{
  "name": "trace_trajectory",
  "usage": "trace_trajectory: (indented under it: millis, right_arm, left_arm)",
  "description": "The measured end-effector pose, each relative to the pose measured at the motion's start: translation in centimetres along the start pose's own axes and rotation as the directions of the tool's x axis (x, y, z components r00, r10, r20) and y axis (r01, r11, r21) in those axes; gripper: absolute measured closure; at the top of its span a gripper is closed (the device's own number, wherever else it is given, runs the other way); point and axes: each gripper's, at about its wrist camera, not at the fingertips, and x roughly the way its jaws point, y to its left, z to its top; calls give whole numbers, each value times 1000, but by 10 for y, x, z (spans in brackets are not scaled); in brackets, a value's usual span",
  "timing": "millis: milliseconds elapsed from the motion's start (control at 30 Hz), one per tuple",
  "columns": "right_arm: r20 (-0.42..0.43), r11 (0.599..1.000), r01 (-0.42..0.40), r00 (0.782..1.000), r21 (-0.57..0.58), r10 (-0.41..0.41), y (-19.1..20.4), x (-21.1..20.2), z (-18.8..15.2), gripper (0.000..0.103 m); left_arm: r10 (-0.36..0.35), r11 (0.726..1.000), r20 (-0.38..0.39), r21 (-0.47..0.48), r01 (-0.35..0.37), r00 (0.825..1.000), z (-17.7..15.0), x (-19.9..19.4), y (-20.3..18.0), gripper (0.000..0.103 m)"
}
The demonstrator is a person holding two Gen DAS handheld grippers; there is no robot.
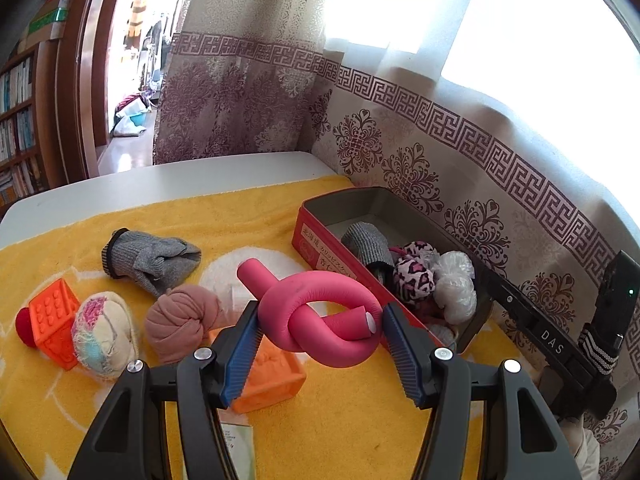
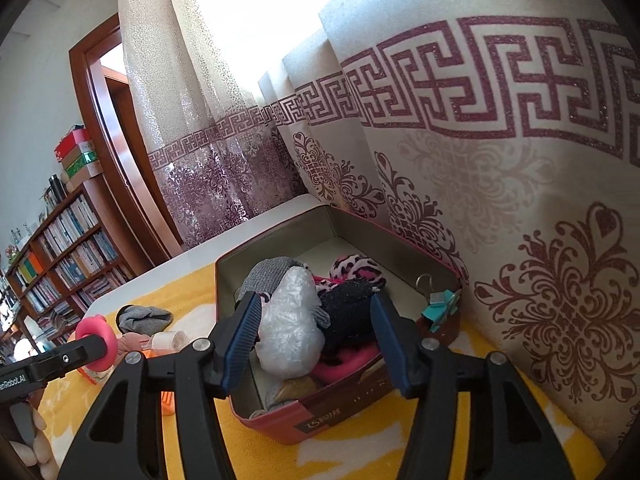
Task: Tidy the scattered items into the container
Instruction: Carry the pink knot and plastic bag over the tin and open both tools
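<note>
My left gripper (image 1: 320, 332) is shut on a knotted pink foam roller (image 1: 320, 320), held above the yellow towel, left of the red tin (image 1: 316, 240). The tin holds a grey sock, a leopard-print ball (image 1: 414, 276) and a white plastic ball (image 1: 454, 284). My right gripper (image 2: 316, 336) is open and empty, hovering over the tin (image 2: 336, 420) above the white plastic ball (image 2: 290, 328). On the towel lie a grey sock (image 1: 152, 260), a pink rolled cloth (image 1: 180, 320), a patchwork ball (image 1: 104, 336) and orange blocks (image 1: 56, 316).
The yellow towel (image 1: 360, 420) covers a white table (image 1: 180, 176). A patterned curtain (image 1: 440, 140) hangs right behind the tin. A second orange block (image 1: 272, 376) lies under the left gripper. A bookshelf (image 2: 68, 264) and a doorway stand at the left.
</note>
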Motion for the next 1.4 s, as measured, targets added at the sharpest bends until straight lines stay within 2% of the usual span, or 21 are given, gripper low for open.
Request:
trace_trajectory:
  millis: [233, 400, 633, 700, 767, 1033, 1400]
  right_arm:
    - [25, 1000, 11, 1000, 10, -12, -3, -5, 1, 42]
    - [9, 1000, 0, 1000, 16, 0, -3, -2, 0, 42]
    - [-17, 1000, -9, 1000, 4, 9, 0, 3, -2, 42]
    - [-20, 1000, -8, 1000, 7, 8, 0, 4, -2, 42]
    - [-23, 1000, -6, 1000, 11, 6, -1, 5, -2, 42]
    - [-21, 1000, 7, 1000, -8, -7, 2, 7, -4, 42]
    - [-6, 1000, 19, 1000, -24, -19, 2, 7, -6, 42]
  left_arm:
    - [-47, 997, -7, 61, 47, 999, 32, 40, -39, 41]
    - [-66, 994, -25, 82, 68, 997, 51, 75, -62, 40]
    - [-77, 996, -88, 36, 81, 993, 62, 116, -67, 39]
    - [-75, 997, -89, 22, 77, 993, 61, 116, -62, 38]
    - [-71, 997, -83, 11, 72, 994, 60, 114, -57, 29]
    - [-76, 997, -55, 1, 76, 996, 60, 90, -45, 29]
    - [-58, 997, -55, -45, 55, 997, 42, 55, -16, 29]
